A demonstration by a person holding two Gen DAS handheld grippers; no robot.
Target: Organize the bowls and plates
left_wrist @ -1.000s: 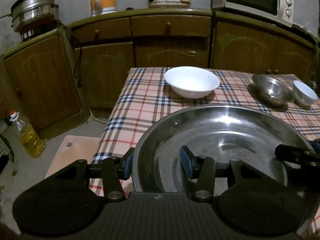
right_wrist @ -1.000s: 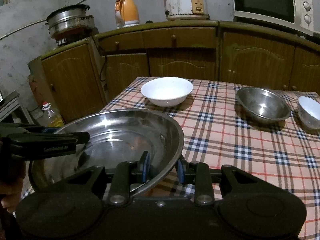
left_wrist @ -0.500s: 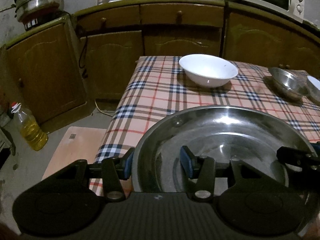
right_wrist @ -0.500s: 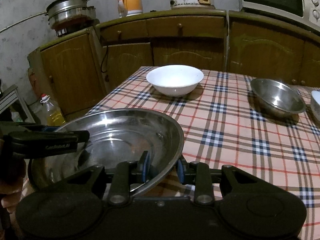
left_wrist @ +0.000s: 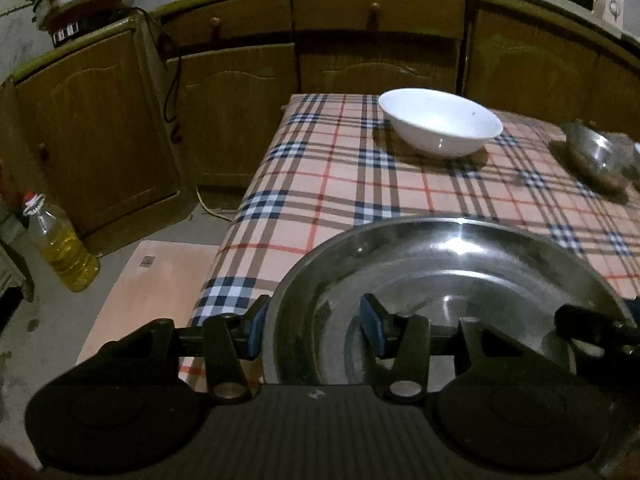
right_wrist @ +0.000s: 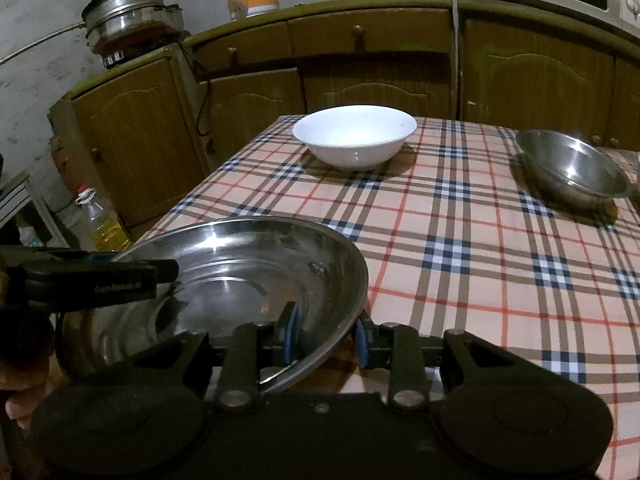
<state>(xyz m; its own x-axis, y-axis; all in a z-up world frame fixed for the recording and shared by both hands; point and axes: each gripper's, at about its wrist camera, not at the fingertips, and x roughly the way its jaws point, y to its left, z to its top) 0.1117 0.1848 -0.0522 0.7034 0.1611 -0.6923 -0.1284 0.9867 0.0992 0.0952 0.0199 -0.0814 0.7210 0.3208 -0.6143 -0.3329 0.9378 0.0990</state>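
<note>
A large steel basin [left_wrist: 460, 280] [right_wrist: 240, 276] hangs over the near left corner of the plaid-covered table [left_wrist: 320, 184] [right_wrist: 460, 240]. My left gripper [left_wrist: 314, 330] is shut on its left rim, one finger outside the wall and one inside. On the opposite rim my right gripper [right_wrist: 326, 334] is shut the same way. Each gripper shows at the edge of the other's view. Near the table's far edge sits a white bowl [left_wrist: 440, 124] [right_wrist: 354, 136]. To its right stands a smaller steel bowl [left_wrist: 596, 156] [right_wrist: 572, 168].
Brown cabinets [right_wrist: 376, 68] run behind the table and along the left. On the floor left of the table stand an oil bottle [left_wrist: 60, 248] [right_wrist: 102, 224] and a flat pink board [left_wrist: 152, 280]. A steel pot [right_wrist: 128, 12] sits on the counter.
Both grippers have sunk and come forward together with the basin between them. The table looks nearer, and the small white bowl at the far right has left both views.
</note>
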